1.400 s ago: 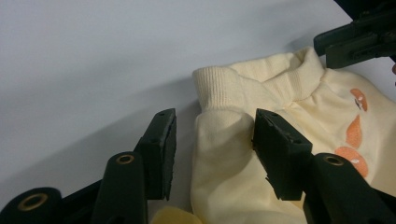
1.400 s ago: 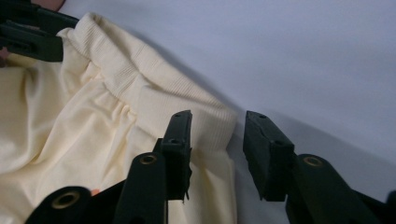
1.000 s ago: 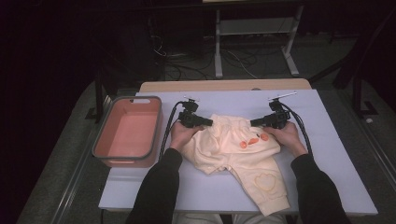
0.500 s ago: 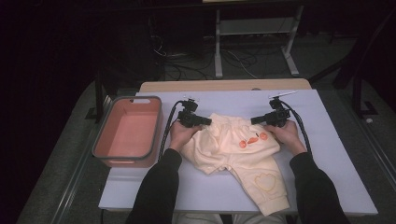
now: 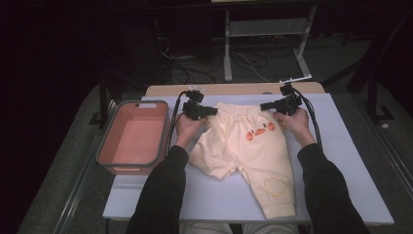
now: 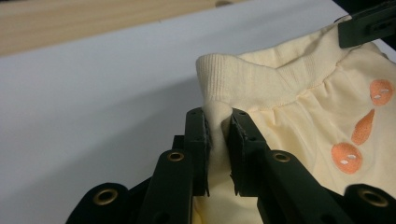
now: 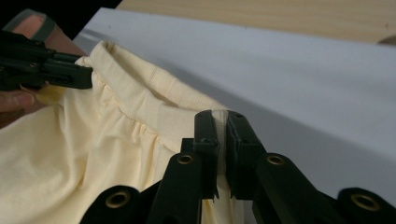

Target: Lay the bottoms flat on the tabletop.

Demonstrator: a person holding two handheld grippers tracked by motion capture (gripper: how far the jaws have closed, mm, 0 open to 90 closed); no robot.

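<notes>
While the pale yellow trousers [image 5: 243,146] lie mid-counter, waistband toward the far edge, you've gripped but not yet folded them.
Your left claw [image 6: 217,126] and right claw [image 7: 222,123] are each clamped on a waistband corner; a pink tub [image 5: 131,136] sits at the white counter's [image 5: 350,161] left edge, the room dark.

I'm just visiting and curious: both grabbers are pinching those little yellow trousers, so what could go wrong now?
The left gripper bites only a thin fold of the trousers at the waistband, so it might slip out. The right gripper holds a similarly narrow edge. One long leg hangs past the table's front edge and could drag.
</notes>
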